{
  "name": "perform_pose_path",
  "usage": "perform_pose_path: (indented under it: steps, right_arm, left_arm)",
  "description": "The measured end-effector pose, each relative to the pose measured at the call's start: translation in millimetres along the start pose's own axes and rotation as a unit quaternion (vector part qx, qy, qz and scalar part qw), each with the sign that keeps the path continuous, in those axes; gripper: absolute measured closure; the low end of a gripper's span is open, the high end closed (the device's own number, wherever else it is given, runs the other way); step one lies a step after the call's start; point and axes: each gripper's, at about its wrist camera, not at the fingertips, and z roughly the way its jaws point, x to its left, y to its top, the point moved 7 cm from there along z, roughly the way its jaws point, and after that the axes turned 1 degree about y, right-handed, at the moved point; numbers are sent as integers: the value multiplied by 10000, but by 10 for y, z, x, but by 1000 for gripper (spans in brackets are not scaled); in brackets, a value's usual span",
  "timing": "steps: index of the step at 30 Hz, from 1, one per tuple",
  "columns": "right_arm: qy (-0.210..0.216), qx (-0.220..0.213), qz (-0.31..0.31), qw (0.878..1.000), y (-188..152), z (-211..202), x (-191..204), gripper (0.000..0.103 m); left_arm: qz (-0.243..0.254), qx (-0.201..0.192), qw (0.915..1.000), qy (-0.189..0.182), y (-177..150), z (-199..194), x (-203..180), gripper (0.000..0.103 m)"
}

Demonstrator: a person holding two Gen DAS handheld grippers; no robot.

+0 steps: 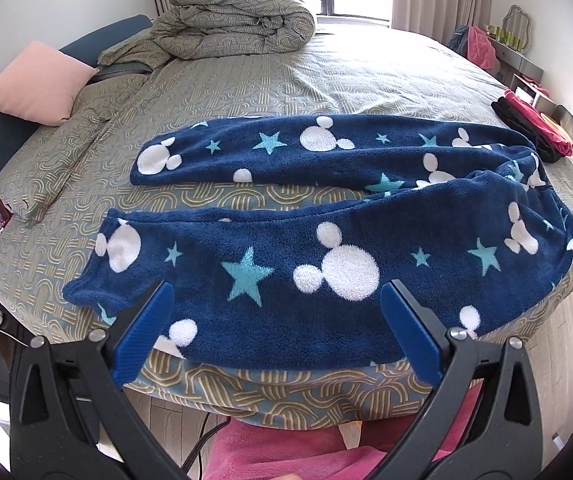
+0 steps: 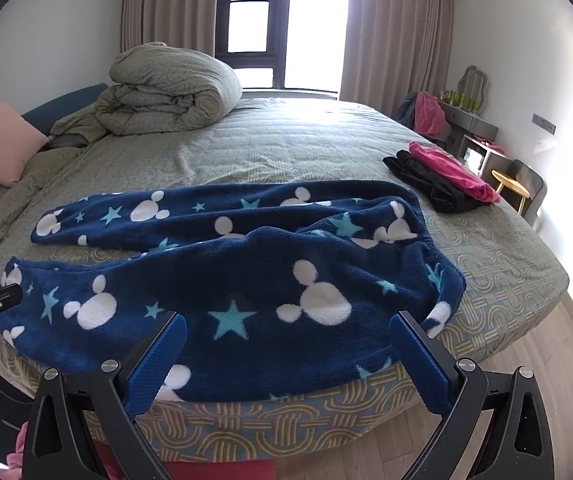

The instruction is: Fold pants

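In the left wrist view, the left gripper (image 1: 277,308) hangs just above the near edge of the bed (image 1: 246,92), its blue fingers (image 1: 148,332) spread wide with nothing between them. The navy fleece pants (image 1: 286,240) lie flat across the bed, both legs running to the left with a strip of bedspread showing between them, the waistband to the right. A folded duvet (image 1: 230,16) sits at the far side, a pink pillow (image 1: 34,80) at left, and a pile of black and pink clothes (image 1: 534,128) at right.

In the right wrist view, the right gripper (image 2: 286,344) likewise stands wide apart and empty over the near pant leg. The elastic waistband (image 2: 442,268) curls at the right.
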Motion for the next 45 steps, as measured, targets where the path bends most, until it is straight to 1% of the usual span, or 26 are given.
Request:
perform_pose_path:
  steps: [29, 37, 42, 45]
  right_arm:
    - [16, 96, 138, 9999, -103, 37, -80, 0]
    - [43, 162, 242, 9996, -149, 60, -135, 0]
    - [85, 264, 311, 9991, -168, 100, -146, 0]
    - [99, 318, 369, 9988, -174, 124, -159, 0]
  left_arm:
    - [-15, 91, 10000, 29, -62, 31, -3, 0]
    - [55, 101, 9999, 36, -67, 25, -25, 0]
    - [12, 85, 9999, 64, -81, 17, 26, 0]
    - [-42, 171, 9997, 163, -126, 66, 134, 0]
